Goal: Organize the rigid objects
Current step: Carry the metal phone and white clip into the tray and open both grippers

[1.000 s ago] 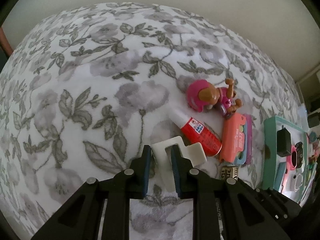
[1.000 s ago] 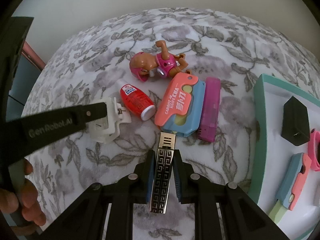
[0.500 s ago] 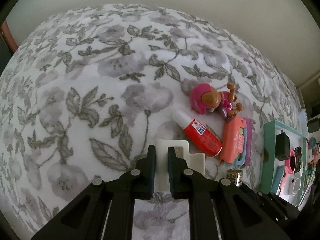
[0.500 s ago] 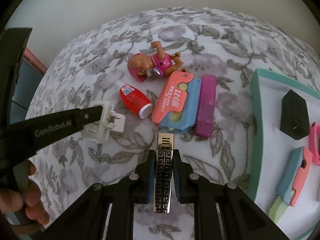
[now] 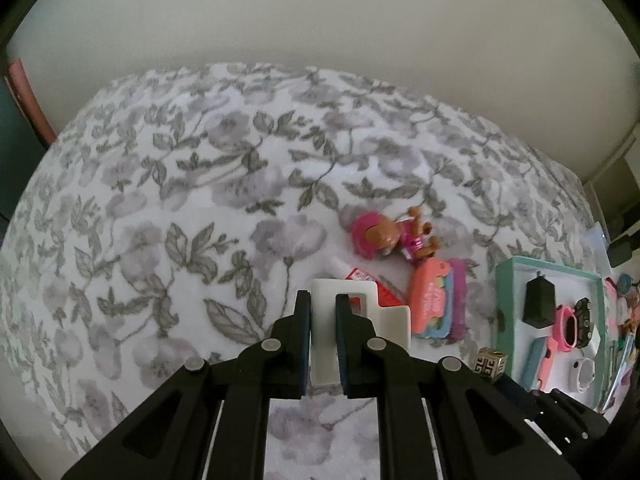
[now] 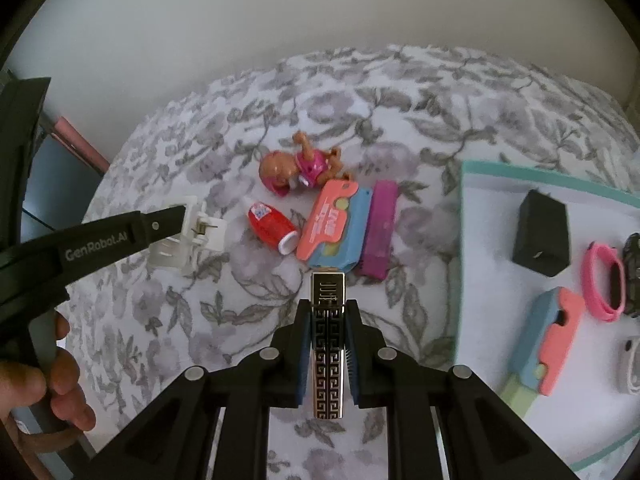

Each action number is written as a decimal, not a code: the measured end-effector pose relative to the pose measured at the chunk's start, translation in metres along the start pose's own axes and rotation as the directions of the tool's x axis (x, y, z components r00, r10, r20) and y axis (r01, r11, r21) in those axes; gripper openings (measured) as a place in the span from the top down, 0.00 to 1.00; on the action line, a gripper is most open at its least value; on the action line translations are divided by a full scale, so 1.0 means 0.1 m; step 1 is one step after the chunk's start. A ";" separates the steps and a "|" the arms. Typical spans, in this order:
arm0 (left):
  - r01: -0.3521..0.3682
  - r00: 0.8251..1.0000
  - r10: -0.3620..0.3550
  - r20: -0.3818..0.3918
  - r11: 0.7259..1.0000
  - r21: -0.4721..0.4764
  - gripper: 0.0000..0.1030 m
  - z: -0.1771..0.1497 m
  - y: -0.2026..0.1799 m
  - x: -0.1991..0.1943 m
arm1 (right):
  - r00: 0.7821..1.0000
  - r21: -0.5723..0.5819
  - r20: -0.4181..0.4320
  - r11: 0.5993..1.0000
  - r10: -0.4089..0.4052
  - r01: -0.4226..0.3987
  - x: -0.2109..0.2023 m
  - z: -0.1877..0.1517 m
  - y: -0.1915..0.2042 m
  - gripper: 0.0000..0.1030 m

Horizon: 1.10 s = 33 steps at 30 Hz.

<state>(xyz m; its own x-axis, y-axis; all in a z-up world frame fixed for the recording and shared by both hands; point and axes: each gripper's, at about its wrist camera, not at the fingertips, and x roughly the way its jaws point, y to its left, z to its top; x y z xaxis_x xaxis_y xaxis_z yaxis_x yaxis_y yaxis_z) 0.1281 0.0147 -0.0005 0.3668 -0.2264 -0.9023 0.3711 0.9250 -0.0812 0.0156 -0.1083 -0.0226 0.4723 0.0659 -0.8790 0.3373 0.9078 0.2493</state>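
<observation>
My left gripper is shut on a white hair clip and holds it above the floral cloth; the clip also shows in the right wrist view. My right gripper is shut on a silver lighter with a black key pattern; its tip shows in the left wrist view. On the cloth lie a pink puppy toy, a red bottle, a coral and blue toy cutter and a purple bar.
A teal-rimmed white tray lies to the right with a black adapter, a pink ring and another coral and blue cutter. A wall stands behind the table. The person's hand holds the left gripper.
The left gripper has lifted the white clip off the cloth and drawn back. The right gripper has risen with the lighter and pulled back a little from the cutter.
</observation>
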 end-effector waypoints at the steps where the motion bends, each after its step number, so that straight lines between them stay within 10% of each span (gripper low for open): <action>1: -0.001 1.000 0.001 0.009 1.000 0.006 0.89 0.01 -0.03 -0.05 | 1.000 0.000 0.009 1.000 0.000 0.000 -0.04 0.01 0.00 0.84; 33: -0.013 0.991 -0.027 0.134 0.958 0.287 0.89 -0.32 -1.44 -0.77 | 0.970 0.224 0.209 0.972 -0.126 0.078 -1.52 -0.27 -1.39 0.84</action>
<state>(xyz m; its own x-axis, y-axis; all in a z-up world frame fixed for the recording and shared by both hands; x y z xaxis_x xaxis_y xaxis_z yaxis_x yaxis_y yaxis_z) 0.0189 -0.0914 0.0669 0.4677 -0.2899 -0.8350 0.5959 0.8012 0.0556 -0.1250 -0.2327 0.0650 0.5859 -0.1368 -0.7988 0.5464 0.7945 0.2648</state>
